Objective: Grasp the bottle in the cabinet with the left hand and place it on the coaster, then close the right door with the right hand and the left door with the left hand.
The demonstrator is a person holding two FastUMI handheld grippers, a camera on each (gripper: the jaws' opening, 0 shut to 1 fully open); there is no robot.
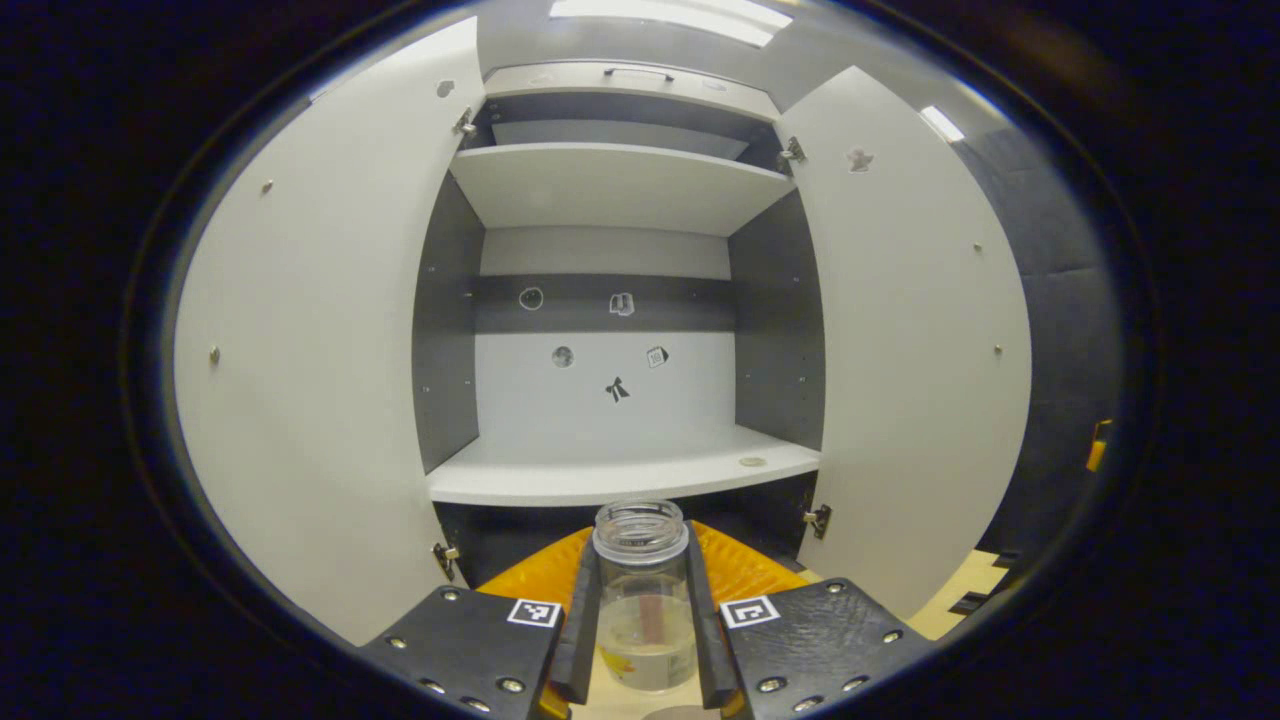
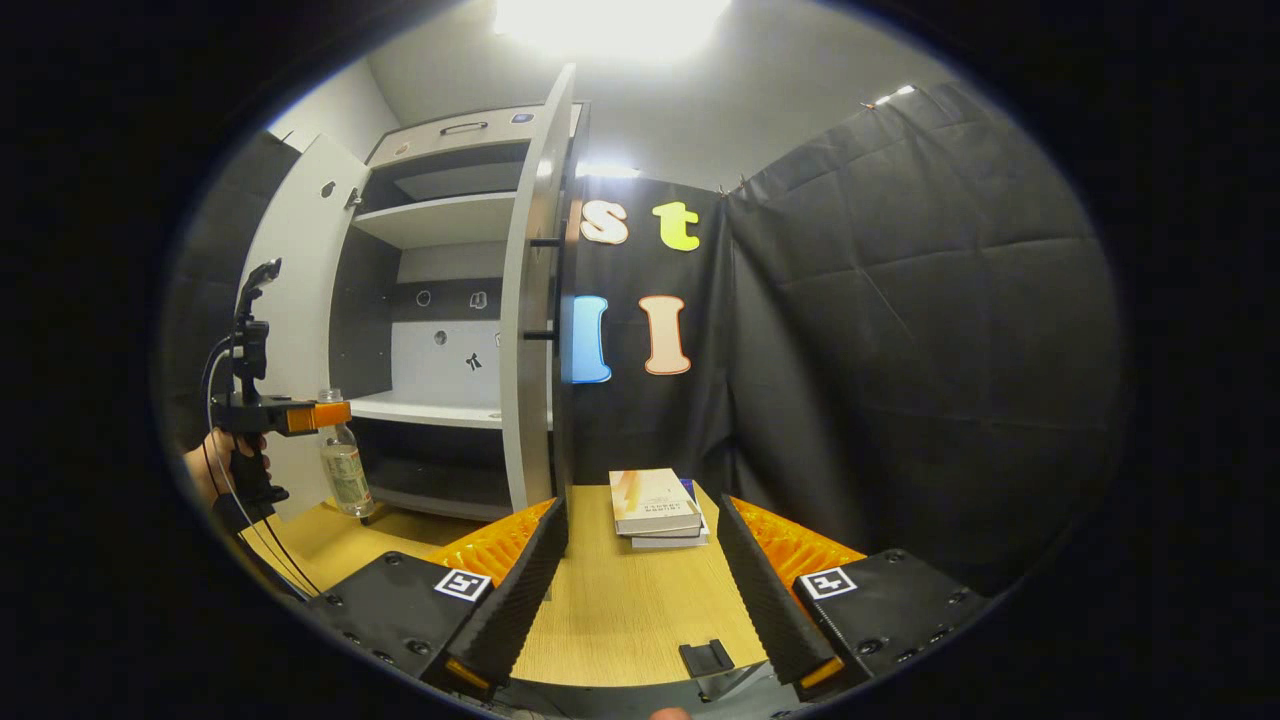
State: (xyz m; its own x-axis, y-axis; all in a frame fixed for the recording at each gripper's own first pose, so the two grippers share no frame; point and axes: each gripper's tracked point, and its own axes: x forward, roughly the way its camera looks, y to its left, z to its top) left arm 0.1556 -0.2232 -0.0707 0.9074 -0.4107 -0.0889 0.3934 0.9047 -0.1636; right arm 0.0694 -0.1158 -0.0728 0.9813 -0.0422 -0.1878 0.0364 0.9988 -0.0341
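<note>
Bottle (image 1: pixel 645 590): we find it out of the cabinet (image 1: pixel 610 480), upright, low over the table (image 2: pixel 610 600); coaster contact we cannot tell.
Left gripper (image 1: pixel 645 640): jaws closed on the bottle's sides.
Right gripper (image 2: pixel 640 600): jaws wide apart, holding nothing.
Progress: we judge release pending; right door (image 2: pixel 535 300) and left door (image 1: pixel 310 340) both stand open.
Clearance: books (image 2: pixel 655 505) lie near the right door's edge; open tabletop ahead.
</note>
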